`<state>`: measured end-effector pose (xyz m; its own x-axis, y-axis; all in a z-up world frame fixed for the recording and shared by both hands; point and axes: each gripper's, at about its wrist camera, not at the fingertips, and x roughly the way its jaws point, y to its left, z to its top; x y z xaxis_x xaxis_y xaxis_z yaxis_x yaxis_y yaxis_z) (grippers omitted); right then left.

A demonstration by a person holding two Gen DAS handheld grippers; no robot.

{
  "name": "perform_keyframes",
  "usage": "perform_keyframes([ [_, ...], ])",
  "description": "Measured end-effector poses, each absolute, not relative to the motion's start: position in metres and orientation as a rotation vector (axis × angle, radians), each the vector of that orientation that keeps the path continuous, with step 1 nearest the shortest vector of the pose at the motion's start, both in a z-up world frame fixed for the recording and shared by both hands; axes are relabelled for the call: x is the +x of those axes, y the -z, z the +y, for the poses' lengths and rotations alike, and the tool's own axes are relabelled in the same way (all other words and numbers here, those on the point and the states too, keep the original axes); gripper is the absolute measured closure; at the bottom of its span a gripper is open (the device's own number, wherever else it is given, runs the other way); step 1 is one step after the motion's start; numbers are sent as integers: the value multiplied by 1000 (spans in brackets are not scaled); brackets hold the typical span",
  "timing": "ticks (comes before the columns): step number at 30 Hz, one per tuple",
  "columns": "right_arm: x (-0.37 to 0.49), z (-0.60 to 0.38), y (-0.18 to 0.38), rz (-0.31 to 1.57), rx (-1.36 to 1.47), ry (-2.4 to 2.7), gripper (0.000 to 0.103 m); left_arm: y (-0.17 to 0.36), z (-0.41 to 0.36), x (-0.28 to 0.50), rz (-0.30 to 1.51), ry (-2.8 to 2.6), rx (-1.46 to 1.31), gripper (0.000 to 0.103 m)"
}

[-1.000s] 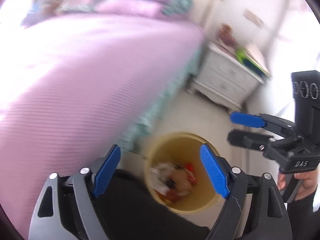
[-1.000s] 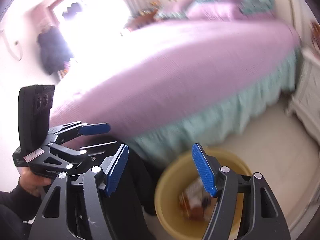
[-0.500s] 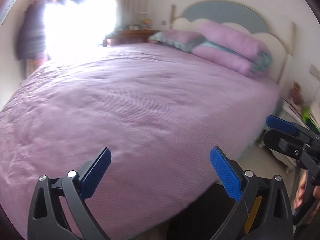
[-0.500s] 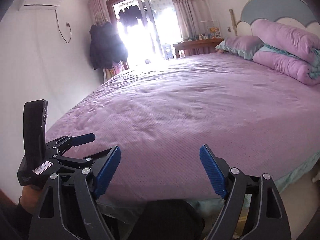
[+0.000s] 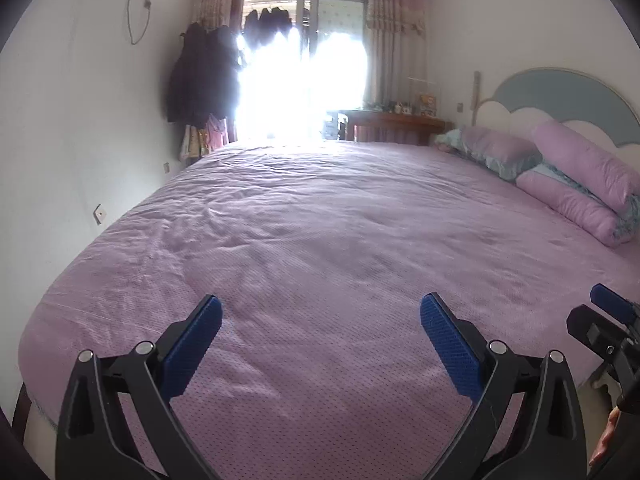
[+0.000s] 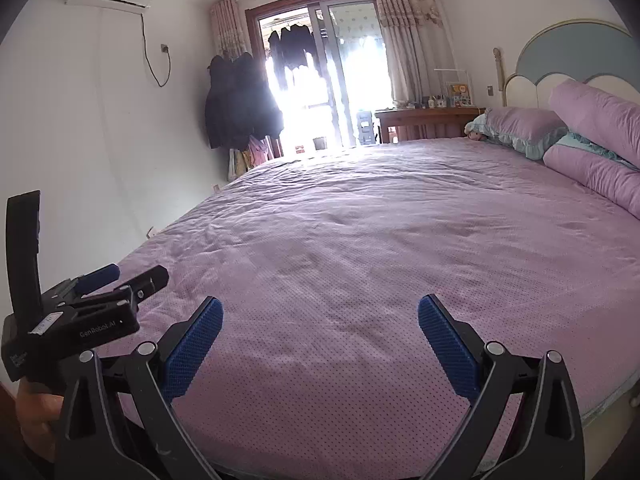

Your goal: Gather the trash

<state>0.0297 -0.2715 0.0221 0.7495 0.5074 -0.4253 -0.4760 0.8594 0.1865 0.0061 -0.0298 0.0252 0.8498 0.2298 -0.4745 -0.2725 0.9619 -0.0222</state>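
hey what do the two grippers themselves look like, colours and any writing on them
Both the left gripper and right gripper have black angular frames, silver pivot screws and ribbed blue finger pads. From the right wrist view, the left one carries white "GenRobot.AI" lettering and a white sticker.

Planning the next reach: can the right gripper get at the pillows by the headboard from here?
Probably not from here. The right gripper, open and empty, sits at the bed's near edge, and the pillows lie across the wide bedspread. Nothing blocks the way, but the person would likely have to walk around.

Both wrist views low at the near bed edge, facing the window, sharing bedspread and pillows
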Motion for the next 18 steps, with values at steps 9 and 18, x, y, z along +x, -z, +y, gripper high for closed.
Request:
perform_keyframes([
  [9,36,-239,-18,504,34,-600,8,-43,6,-5,433,-334,-137,4],
  [18,54,-235,-2,562,45,-587,8,-38,23,7,429,-448,-119,4],
])
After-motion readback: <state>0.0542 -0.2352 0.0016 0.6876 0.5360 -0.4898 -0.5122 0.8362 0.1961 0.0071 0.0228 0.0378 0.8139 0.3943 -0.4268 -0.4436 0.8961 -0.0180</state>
